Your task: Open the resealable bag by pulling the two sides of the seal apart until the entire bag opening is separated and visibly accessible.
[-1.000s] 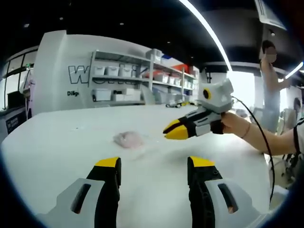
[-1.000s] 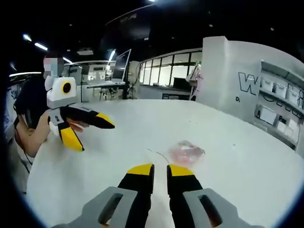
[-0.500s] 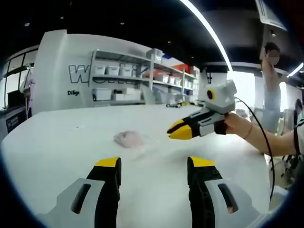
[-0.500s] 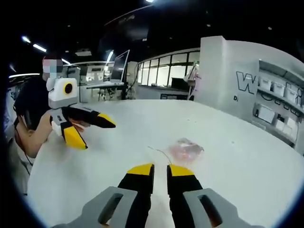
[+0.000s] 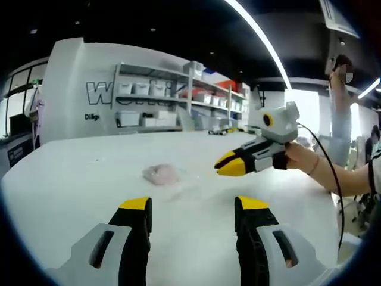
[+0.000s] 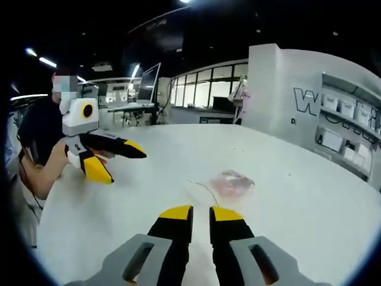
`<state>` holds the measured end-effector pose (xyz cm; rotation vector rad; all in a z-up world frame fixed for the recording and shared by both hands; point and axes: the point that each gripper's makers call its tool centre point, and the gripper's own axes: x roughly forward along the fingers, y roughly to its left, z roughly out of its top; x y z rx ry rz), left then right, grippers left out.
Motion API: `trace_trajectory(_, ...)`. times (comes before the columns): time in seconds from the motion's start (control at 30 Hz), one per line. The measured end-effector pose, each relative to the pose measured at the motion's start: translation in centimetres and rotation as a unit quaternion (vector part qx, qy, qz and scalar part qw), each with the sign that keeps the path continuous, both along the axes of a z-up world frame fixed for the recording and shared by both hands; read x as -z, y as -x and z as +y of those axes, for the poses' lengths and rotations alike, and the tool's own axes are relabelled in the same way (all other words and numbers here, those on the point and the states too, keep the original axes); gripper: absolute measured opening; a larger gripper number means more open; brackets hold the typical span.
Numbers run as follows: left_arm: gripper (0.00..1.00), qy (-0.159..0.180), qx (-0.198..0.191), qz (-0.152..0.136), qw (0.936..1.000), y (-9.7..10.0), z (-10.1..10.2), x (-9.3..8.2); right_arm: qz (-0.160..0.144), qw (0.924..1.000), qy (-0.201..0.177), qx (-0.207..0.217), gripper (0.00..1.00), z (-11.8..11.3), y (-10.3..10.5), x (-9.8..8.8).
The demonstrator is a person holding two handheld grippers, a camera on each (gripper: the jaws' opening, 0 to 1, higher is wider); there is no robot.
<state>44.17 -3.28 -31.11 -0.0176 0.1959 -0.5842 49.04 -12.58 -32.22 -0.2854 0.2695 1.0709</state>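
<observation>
Bag (image 5: 161,174) lies on table (image 5: 71,173) ahead of both grippers, untouched: left gripper (image 5: 193,213) is spread, right gripper (image 6: 200,215) nearly pressed together.

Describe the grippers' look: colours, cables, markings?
Both match. The right gripper has black jaws with yellow tips, a grey-white body and a black cable trailing from it. The left gripper looks the same. Each view's own jaws rise on grey arms with oval slots. The person wears a dark short-sleeved top and a thin wristband.
</observation>
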Motion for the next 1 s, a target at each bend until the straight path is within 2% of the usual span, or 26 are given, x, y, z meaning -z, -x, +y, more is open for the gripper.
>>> trace_trajectory(1.0,0.56,0.005,-0.003,-0.001,1.0000,0.0,0.2,-0.1,0.001,0.9998,-0.011,0.016,0.10,-1.2,1.7,0.1)
